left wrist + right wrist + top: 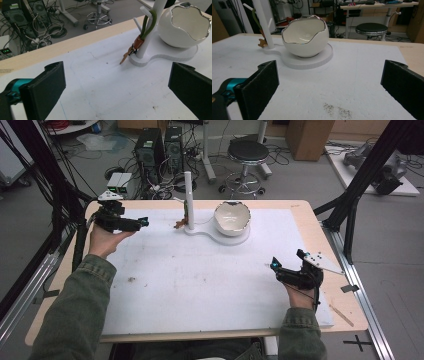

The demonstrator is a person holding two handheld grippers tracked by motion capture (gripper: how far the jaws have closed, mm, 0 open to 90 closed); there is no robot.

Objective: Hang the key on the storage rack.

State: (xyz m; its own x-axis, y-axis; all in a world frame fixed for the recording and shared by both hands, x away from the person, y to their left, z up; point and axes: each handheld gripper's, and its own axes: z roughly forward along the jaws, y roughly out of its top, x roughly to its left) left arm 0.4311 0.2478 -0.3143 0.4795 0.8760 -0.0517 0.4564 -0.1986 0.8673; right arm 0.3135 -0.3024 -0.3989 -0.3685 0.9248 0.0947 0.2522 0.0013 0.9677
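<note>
right hand-held gripper (276,265) low on the white foam surface (200,280), jaws wide apart and empty, left hand-held gripper (142,222) likewise released farther up, beyond it the green-and-orange keychain strap (140,37) hanging on the white peg stand (189,200), just beside the white eggshell-shaped ceramic bowl (232,218)

Bare mat (200,285) between both grippers; stand (189,200) and bowl (232,217) probably block beyond.

A wooden table (306,218) carries a white mat (200,280), and on the mat sits a white stand base (212,235).
</note>
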